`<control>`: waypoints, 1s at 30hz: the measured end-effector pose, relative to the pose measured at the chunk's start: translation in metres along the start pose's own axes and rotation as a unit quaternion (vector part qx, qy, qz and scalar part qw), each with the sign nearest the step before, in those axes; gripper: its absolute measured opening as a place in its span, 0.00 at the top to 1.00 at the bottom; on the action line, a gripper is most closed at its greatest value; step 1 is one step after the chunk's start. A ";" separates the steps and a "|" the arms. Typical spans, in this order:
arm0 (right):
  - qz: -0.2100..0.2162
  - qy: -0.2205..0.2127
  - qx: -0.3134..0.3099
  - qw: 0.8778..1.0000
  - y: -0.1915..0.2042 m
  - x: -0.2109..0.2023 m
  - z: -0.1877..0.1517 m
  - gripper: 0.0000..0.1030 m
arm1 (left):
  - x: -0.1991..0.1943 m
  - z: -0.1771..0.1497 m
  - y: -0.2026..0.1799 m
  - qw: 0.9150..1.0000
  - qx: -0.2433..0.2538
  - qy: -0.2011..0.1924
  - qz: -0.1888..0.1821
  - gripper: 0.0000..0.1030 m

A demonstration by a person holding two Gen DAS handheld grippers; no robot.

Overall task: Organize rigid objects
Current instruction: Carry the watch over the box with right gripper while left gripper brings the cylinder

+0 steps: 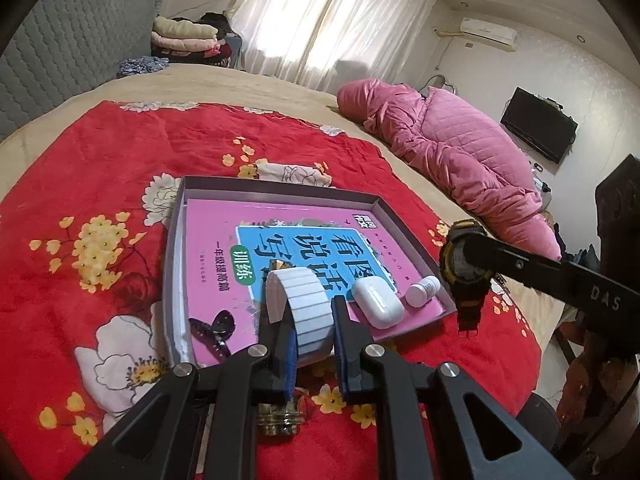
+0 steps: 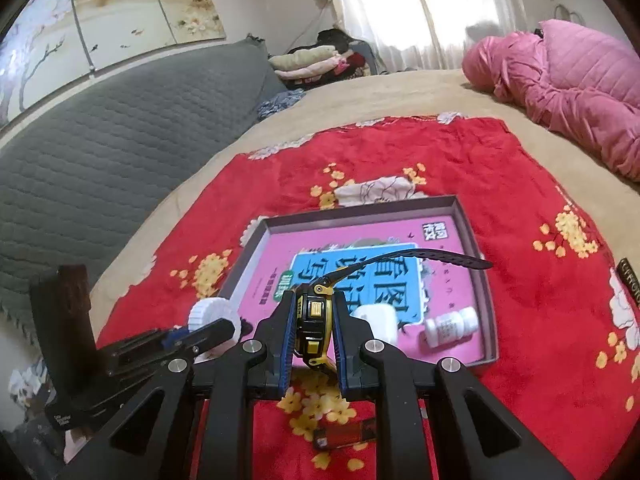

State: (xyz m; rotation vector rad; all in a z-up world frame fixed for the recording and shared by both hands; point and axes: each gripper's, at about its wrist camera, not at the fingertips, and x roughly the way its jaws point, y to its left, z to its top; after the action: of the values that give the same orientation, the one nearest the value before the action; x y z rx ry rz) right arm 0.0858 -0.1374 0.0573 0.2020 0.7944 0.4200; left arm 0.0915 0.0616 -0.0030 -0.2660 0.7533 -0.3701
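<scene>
A shallow grey cardboard tray with low upright walls lies on the bed and holds a flat pink-and-blue book with glossy printed covers. On the book's near end rest one smooth white rounded earbud case, one small white cylindrical bottle lying on its side, and one dark butterfly-shaped clip of thin patterned plastic.

The left tool is clenched on a white ribbed band, a loop of flat segmented links that arches up between its blue-padded fingers, just above the tray's near edge. The right tool is clamped on a black-and-yellow watch, a chunky hard-cased piece with yellow buttons; its perforated black strap curves out over the book. From the left wrist view, the watch hangs in the air just beside the tray's right corner, off the cloth.

Under everything is a red cloth printed with yellow and white flowers, slightly creased, spread over a tan bed cover. On the cloth near the tools lie one faceted brass-coloured metal piece and one small dark reddish rectangular item. A quilted pink jacket is heaped at the bed's far side, and a grey stitched headboard pad runs along the wall.
</scene>
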 end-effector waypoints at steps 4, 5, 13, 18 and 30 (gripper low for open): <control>-0.004 0.000 0.004 1.000 -0.004 0.005 0.004 0.83 | 0.005 0.003 -0.003 1.000 0.003 -0.001 -0.008 0.85; -0.006 0.001 0.002 1.000 -0.005 0.007 0.004 0.83 | 0.007 0.004 -0.004 1.000 0.004 -0.003 -0.010 0.85; -0.017 0.008 -0.004 1.000 -0.009 0.019 0.007 0.83 | 0.030 0.010 -0.009 1.000 0.001 0.002 -0.024 0.85; -0.023 0.009 -0.007 1.000 -0.011 0.026 0.009 0.83 | 0.043 0.008 -0.010 0.999 0.002 0.013 -0.034 0.85; -0.025 0.030 -0.028 0.999 -0.004 0.052 0.009 0.83 | 0.064 0.002 -0.013 0.997 0.021 0.054 -0.050 0.85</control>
State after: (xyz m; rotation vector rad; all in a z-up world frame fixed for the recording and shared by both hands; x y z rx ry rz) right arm 0.1263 -0.1181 0.0283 0.1179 0.8431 0.4017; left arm 0.1326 0.0232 -0.0364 -0.2469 0.8396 -0.4984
